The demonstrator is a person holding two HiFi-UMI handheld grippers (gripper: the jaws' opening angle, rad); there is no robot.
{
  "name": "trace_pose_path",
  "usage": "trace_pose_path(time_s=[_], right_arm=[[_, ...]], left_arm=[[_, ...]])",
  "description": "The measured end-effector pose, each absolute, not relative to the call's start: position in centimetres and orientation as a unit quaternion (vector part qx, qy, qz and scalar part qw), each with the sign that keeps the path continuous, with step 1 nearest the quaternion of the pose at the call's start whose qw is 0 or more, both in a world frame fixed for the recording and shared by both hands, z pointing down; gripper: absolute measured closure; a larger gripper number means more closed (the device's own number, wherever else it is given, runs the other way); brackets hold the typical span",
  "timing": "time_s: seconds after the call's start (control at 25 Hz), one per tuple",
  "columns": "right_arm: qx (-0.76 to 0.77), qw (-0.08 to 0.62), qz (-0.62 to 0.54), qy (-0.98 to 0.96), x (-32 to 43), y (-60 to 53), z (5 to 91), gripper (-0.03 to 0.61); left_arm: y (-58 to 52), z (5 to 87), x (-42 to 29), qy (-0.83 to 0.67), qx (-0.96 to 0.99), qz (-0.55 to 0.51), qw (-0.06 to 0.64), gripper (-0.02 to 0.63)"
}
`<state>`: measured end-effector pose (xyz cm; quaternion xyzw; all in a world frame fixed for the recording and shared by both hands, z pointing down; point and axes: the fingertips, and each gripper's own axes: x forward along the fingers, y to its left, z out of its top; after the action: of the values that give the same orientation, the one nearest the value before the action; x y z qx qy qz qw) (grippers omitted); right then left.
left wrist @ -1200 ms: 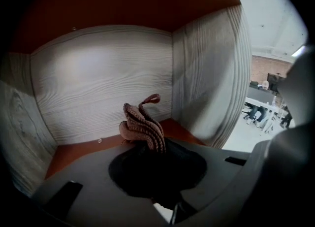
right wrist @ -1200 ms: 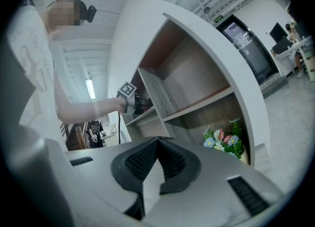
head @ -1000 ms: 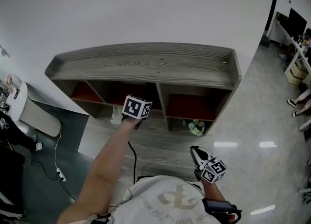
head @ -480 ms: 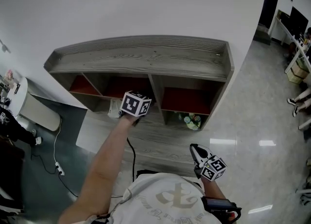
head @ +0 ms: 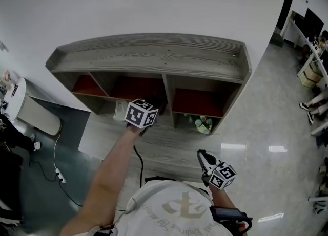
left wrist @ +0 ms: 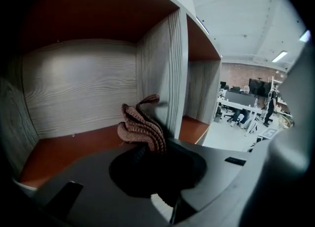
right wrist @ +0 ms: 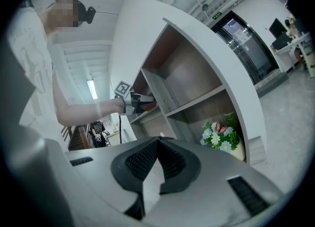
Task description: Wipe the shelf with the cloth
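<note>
The grey wood-grain shelf unit (head: 154, 58) stands against the white wall, and its compartments have red-brown floors. My left gripper (head: 147, 106) reaches into the middle upper compartment, close to the upright divider (left wrist: 173, 83). It is shut on a brown ribbed cloth (left wrist: 141, 128) that bunches up out of the left gripper (left wrist: 147, 147) just above the red-brown floor (left wrist: 64, 147). My right gripper (head: 203, 155) hangs low near my body, away from the shelf. In its own view the right gripper (right wrist: 157, 143) is shut with nothing in it.
A pot of flowers (head: 204, 124) sits in the lower right compartment, also seen as flowers (right wrist: 221, 135) in the right gripper view. A white object (head: 120, 111) lies in the lower left area. A white bin (head: 32, 115) and a cable (head: 57, 171) are on the floor at left.
My left gripper has shifted slightly left and back at the middle compartment's mouth, with the cloth still in it. The right gripper has barely moved.
</note>
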<state>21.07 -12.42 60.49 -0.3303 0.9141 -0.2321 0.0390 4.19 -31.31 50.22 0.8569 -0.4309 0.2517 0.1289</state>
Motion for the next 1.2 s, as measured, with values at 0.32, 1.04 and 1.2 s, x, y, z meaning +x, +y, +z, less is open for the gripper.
trace_pose_path(time_s=[0.32,1.04,1.2], right_arm=[[-0.369,0.041,-0.227,0.900,20.6,-12.0,59.1,0.574],[-0.444,0.020,-0.212,0.870,22.0,-7.3,58.4,0.574],[-0.453,0.016,-0.209,0.866,22.6,-6.5,58.4,0.574]], left_arm=[[-27.6,50.7,3.2,-0.435,0.873,0.195,0.107,0.549],[-18.9,55.0,4.6,-0.449,0.876,0.126,0.126,0.549],[-18.3,55.9,6.1,-0.439,0.878,0.139,0.128,0.548]])
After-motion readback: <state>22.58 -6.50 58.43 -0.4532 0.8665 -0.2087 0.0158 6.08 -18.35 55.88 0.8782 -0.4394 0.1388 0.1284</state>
